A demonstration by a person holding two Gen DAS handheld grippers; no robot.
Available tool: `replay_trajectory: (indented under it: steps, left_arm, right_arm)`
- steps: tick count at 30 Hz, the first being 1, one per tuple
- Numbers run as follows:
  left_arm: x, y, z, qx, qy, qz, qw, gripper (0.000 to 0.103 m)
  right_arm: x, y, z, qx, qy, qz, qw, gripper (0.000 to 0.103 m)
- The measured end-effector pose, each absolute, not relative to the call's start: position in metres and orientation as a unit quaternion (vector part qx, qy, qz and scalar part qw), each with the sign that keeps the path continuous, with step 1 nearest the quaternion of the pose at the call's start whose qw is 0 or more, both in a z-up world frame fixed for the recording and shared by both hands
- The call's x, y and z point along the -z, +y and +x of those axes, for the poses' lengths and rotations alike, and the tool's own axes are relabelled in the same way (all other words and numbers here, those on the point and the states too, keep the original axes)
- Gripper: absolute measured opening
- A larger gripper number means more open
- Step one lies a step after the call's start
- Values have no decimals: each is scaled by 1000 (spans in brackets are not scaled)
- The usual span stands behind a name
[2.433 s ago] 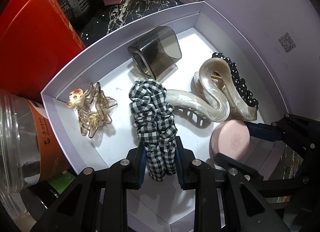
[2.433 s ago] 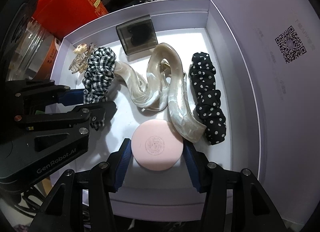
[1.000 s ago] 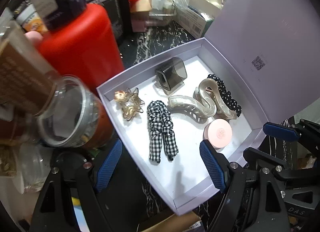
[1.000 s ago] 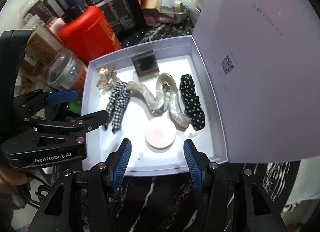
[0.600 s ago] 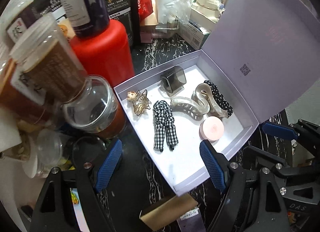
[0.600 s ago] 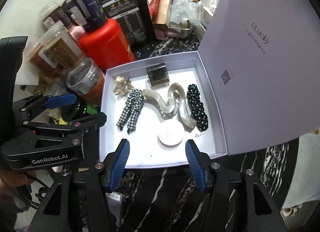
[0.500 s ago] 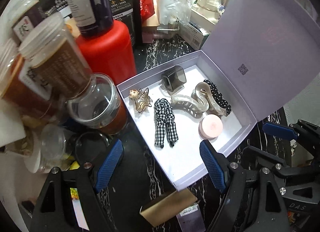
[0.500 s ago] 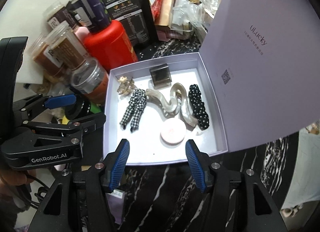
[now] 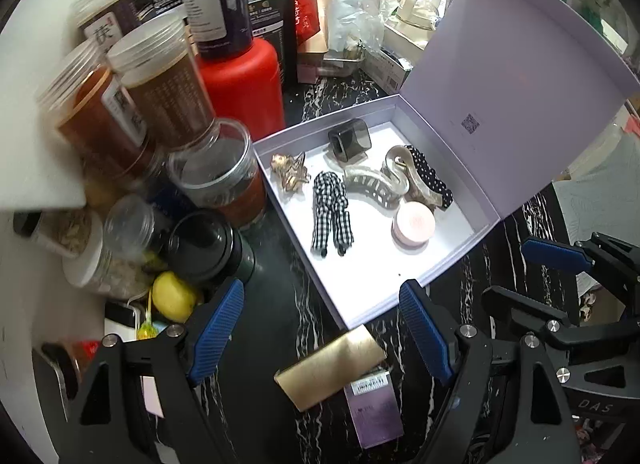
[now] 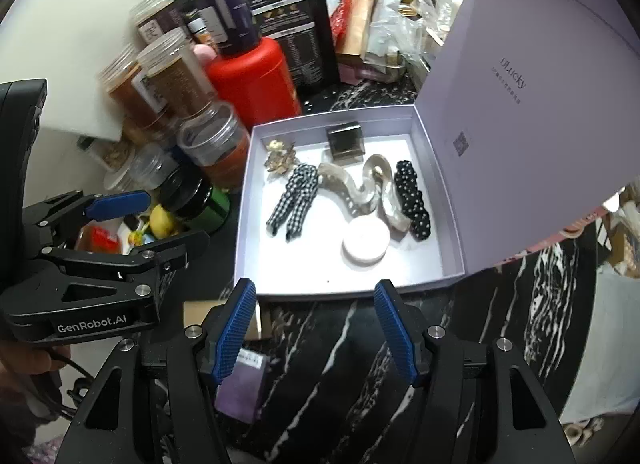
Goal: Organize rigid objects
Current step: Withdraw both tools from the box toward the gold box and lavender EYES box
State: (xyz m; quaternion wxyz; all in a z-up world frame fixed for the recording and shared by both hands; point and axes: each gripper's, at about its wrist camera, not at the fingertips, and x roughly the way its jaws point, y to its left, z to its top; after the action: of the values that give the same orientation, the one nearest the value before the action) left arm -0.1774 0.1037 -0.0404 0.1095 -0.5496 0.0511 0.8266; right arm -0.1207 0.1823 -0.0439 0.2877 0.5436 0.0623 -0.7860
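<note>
We can read "ULucky" on the box lid (image 10: 516, 76), "GenRobot.AI" on the left gripper (image 10: 116, 220), and "DAS" on the right gripper (image 9: 556, 272). Jar labels are too blurry.

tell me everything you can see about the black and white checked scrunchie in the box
The checked scrunchie is soft gathered fabric in a black-and-white gingham print, stretched into a long loop with two dark ends. It lies flat on the white floor of the open lilac box, between the gold claw clip and the pearly wavy clip, whose end it touches. Nothing grips it.
</note>
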Motion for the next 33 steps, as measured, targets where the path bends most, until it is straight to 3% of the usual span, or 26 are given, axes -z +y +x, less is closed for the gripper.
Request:
replay_trajectory:
  steps: [33]
  left_arm:
    - [73, 104, -56, -819, -43, -572, 12, 80]
  right_arm:
    - [70, 214, -40, 735, 128, 550, 375, 62]
